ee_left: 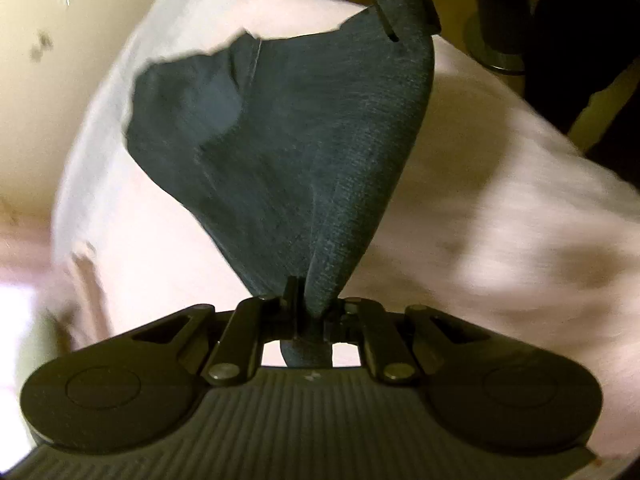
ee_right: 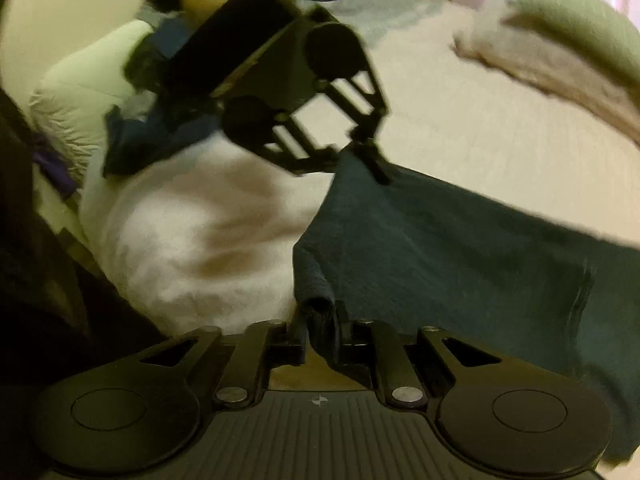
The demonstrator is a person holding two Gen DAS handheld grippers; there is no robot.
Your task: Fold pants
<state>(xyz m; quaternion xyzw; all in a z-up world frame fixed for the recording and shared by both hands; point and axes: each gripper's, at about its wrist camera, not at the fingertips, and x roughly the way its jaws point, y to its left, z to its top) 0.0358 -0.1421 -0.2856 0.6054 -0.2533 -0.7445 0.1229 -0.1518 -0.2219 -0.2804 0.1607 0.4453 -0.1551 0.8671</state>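
Note:
Dark blue-grey pants (ee_left: 288, 152) hang stretched above a bed with a pale pink cover (ee_left: 480, 208). My left gripper (ee_left: 310, 304) is shut on a bunched corner of the cloth. At the top of the left wrist view, my right gripper (ee_left: 394, 12) pinches the far corner. In the right wrist view the pants (ee_right: 460, 248) spread to the right, with my right gripper (ee_right: 320, 320) shut on a rolled edge. My left gripper (ee_right: 370, 160), held by a hand, clamps the opposite corner above the bed.
A folded pink and green blanket (ee_right: 560, 52) lies at the far right of the bed. A white pillow (ee_right: 80, 88) and dark blue cloth (ee_right: 132, 140) sit at the left. A round dark stand (ee_left: 500, 12) is beyond the bed.

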